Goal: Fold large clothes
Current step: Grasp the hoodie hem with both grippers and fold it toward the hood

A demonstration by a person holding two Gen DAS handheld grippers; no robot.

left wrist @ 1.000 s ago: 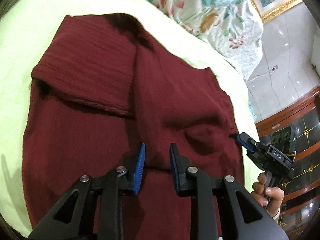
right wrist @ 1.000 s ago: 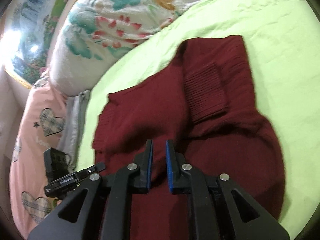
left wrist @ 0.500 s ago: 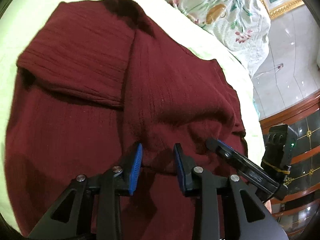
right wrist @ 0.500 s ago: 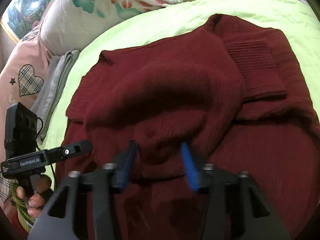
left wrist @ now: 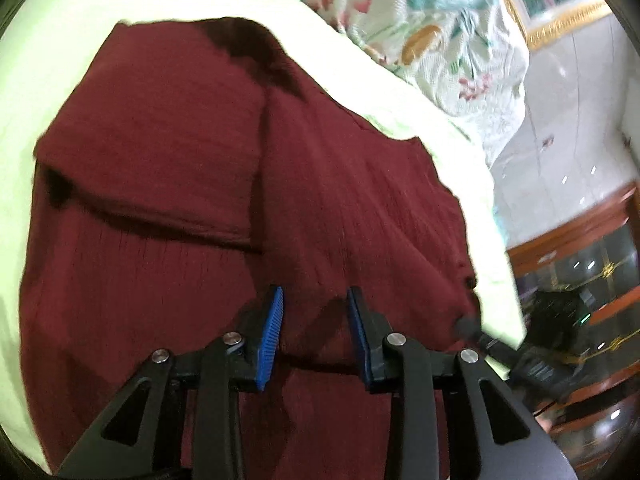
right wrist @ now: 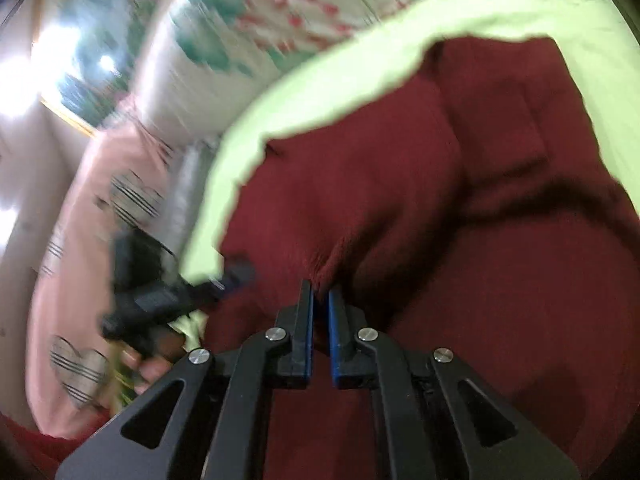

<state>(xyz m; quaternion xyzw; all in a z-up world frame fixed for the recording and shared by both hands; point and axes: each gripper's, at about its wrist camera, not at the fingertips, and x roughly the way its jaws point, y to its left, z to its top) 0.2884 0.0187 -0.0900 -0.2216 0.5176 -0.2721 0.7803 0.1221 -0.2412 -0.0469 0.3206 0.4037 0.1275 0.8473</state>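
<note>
Two grippers, right gripper point(right wrist: 321, 300) fingers pinching maroon sweater point(left wrist: 200, 200), left gripper point(left wrist: 315, 300) fingers spread.

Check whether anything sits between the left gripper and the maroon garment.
Nothing visible does. The left gripper hangs right over the maroon garment, jaws apart, only cloth beneath. The right gripper already pinches a fold of it.

Dark maroon ribbed-knit sweater point(left wrist: 160, 152) sprawled on the lime-green bed sheet point(left wrist: 52, 40) I'm working over, partly folded: one ribbed panel laid across the body, the near hem bunched up into a soft ridge.
</note>
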